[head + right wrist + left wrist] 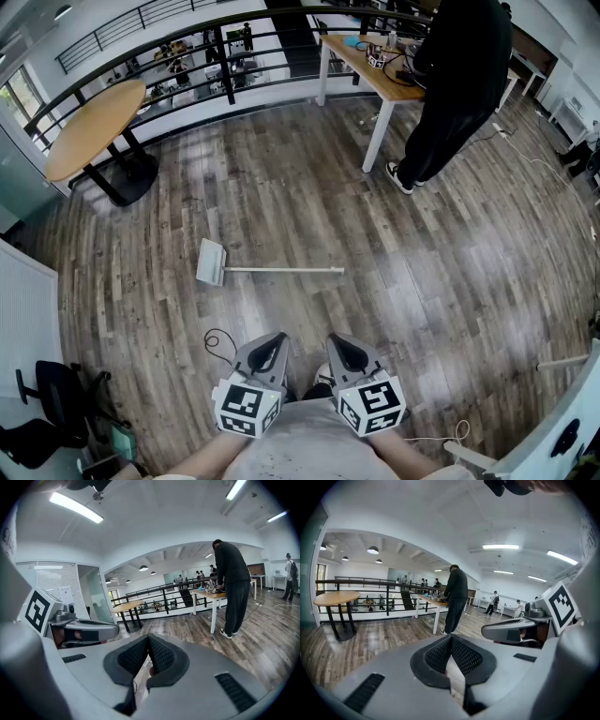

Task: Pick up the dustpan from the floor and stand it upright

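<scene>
Wood floor point(450, 281) stretches ahead of me to a dark railing point(225, 56). The dustpan point(211, 262) lies flat on the floor, well ahead of my tongs, with its pan to the left and its long handle running right. My left tongs point(274, 342) and right tongs point(337, 343) hang side by side close to my body, both clenched on nothing, tips together. A person point(459, 75) in black stands at a worktop point(361, 61) at the far right.

Left gripper point(273, 343), right gripper point(341, 345): hanging side by side, near, tipping slightly downward; both jaws pressing together, empty.
</scene>
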The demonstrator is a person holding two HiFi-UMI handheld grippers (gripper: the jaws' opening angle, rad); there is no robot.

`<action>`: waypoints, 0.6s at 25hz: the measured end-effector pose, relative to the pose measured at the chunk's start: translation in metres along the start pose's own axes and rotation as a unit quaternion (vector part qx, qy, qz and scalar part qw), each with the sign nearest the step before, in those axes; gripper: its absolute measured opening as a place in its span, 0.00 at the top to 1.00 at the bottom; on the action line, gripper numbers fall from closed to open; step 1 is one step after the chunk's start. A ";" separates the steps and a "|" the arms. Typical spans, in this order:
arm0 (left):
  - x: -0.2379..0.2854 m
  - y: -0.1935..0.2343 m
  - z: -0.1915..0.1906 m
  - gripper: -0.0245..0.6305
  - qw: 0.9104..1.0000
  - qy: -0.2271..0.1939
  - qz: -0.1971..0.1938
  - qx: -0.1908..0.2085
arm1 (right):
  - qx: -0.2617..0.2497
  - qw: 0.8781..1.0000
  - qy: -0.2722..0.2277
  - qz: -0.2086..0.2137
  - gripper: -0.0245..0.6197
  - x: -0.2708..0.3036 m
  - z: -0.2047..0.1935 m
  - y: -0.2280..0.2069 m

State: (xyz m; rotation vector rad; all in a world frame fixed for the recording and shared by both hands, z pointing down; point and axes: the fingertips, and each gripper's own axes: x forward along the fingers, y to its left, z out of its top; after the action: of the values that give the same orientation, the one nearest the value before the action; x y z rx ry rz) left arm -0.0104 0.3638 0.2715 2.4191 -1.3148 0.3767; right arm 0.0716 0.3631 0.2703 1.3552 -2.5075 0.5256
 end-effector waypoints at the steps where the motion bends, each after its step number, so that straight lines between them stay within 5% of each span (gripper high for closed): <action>1: -0.001 0.000 0.000 0.93 1.000 0.000 -0.001 0.000 | 0.000 1.000 0.001 -0.001 0.92 -0.001 0.001 0.000; 15: 0.000 0.006 0.001 0.93 1.000 0.002 -0.010 -0.015 | 0.005 1.000 -0.004 -0.009 0.92 0.003 0.007 0.003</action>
State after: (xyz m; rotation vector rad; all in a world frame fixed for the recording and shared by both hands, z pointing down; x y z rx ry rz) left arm -0.0155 0.3602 0.2714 2.4026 -1.2852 0.3534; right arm 0.0668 0.3597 0.2649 1.3854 -2.5000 0.5302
